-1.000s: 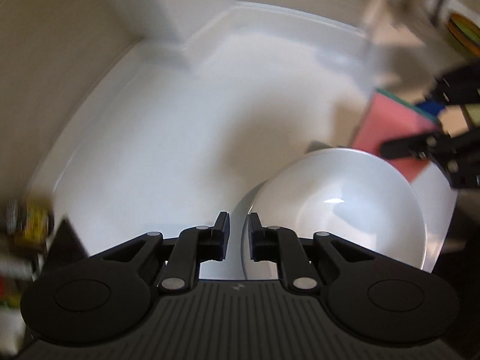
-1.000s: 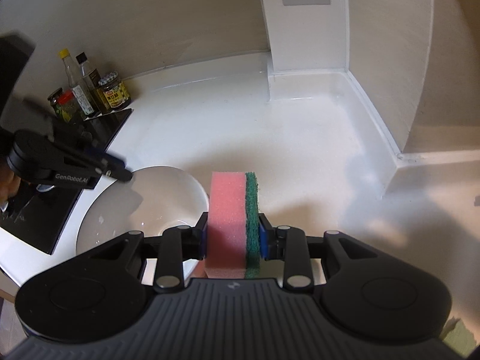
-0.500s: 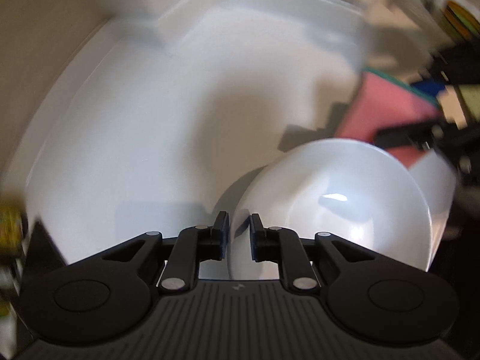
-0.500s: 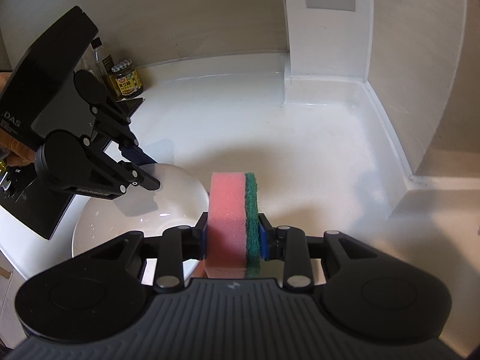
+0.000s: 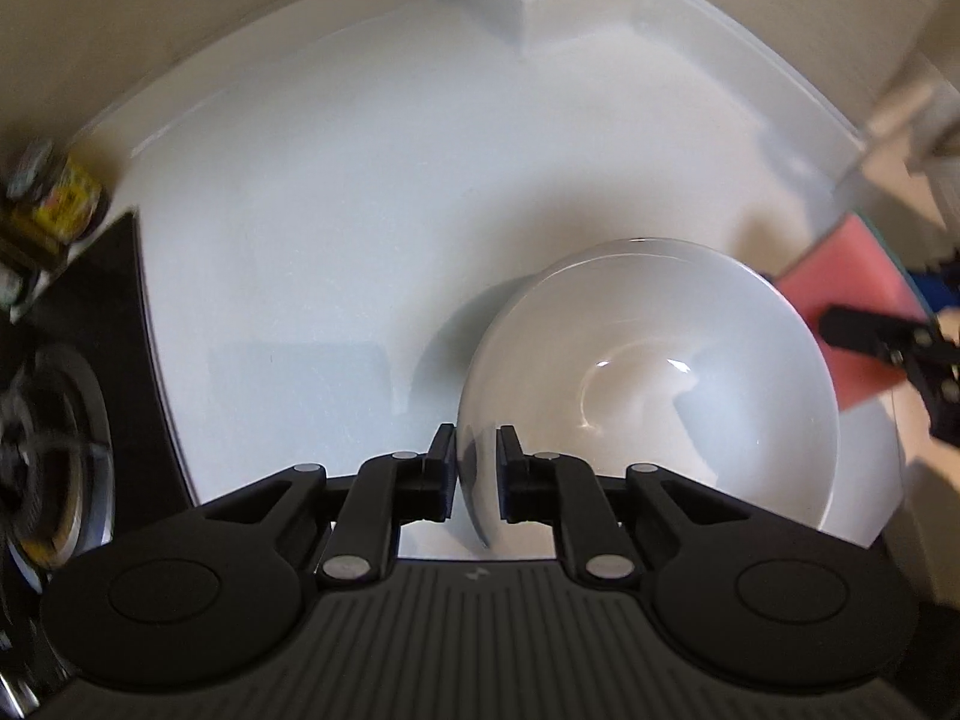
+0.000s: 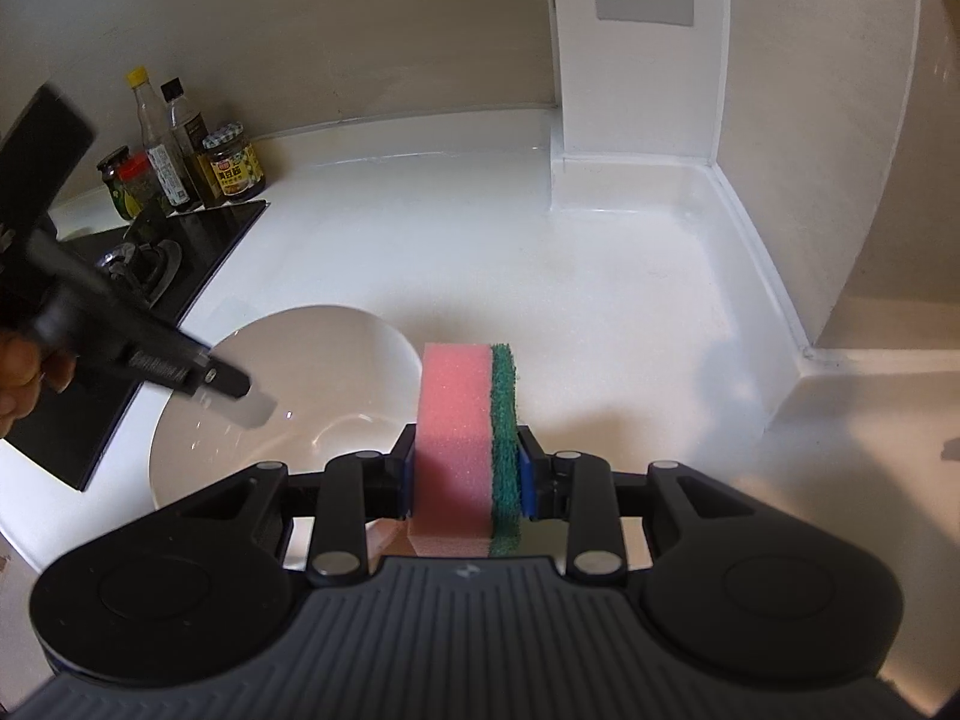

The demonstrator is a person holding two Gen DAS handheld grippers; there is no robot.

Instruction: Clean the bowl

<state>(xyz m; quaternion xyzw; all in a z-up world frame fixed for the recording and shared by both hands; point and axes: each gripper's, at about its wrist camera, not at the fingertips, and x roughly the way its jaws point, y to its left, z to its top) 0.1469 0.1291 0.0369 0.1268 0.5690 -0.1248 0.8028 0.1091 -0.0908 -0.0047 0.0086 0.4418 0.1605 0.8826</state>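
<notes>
A white bowl (image 5: 660,360) (image 6: 336,372) rests on the white counter (image 6: 540,276), tipped a little. My left gripper (image 5: 474,474) (image 6: 237,393) is shut on the bowl's near-left rim, one finger inside and one outside. My right gripper (image 6: 467,462) is shut on a pink sponge with a green scouring side (image 6: 456,420), held upright just right of the bowl and above the counter. In the left wrist view the sponge (image 5: 840,294) and a right gripper finger (image 5: 870,330) sit just beyond the bowl's right rim.
A black cooktop (image 6: 150,276) with a burner (image 5: 48,450) lies left of the bowl. Several sauce bottles and jars (image 6: 180,162) stand behind it by the wall. A white column with a vent (image 6: 636,60) rises at the back. A hand (image 6: 18,372) holds the left gripper.
The left gripper has swung round while keeping the bowl's rim, so the cooktop and jars now show on its left. The right gripper still holds the sponge beside the bowl.
</notes>
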